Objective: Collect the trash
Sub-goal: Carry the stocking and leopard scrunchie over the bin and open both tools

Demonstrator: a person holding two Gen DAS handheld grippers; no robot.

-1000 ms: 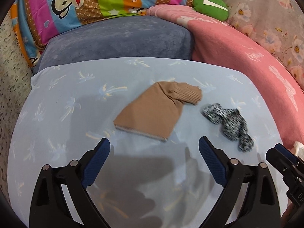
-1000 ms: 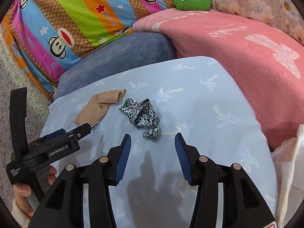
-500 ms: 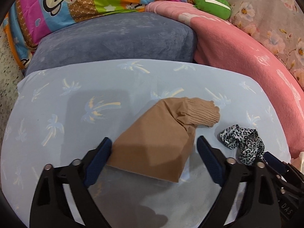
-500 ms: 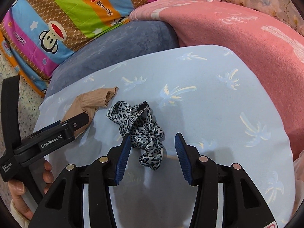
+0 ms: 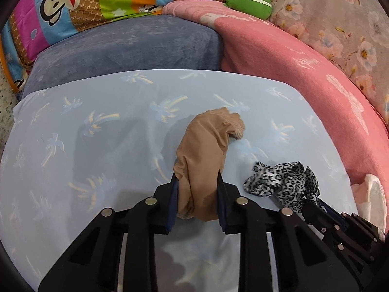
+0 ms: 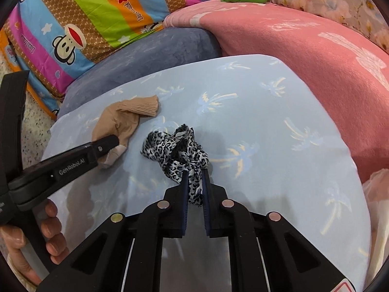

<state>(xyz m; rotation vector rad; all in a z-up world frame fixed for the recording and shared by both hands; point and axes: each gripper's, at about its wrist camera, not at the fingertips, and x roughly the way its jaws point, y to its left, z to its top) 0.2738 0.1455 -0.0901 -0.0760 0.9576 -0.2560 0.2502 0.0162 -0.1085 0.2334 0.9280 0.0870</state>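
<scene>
A light blue sheet [image 5: 102, 146] printed with palm trees is spread across the near surface, bordered at the back by a grey-blue cushion [image 5: 126, 46], a striped monkey-print quilt [image 5: 80, 2] and a pink blanket [image 5: 287, 58].

On the sheet a tan stocking [image 5: 204, 150] is seen, its long axis running from the near edge away toward the cushion, with the ribbed cuff at the far end curled to the right. Its near end is pinched between the 2 fingers of the left gripper [image 5: 196, 182], whose jaws have just been closing and are now clamped on the fabric. In the right wrist view this gripper [image 6: 110, 143] is angled down from the left, with the fingers of the person's hand [image 6: 51, 233] wrapped around its handle.

Just to the right of the stocking, a smaller crumpled leopard-print cloth [image 6: 177, 150] is bunched on the sheet, its length drawn from far left toward the near camera. Its near tail is squeezed between the narrowly set pads of the right gripper [image 6: 194, 182], whose jaws have also just been closing.
</scene>
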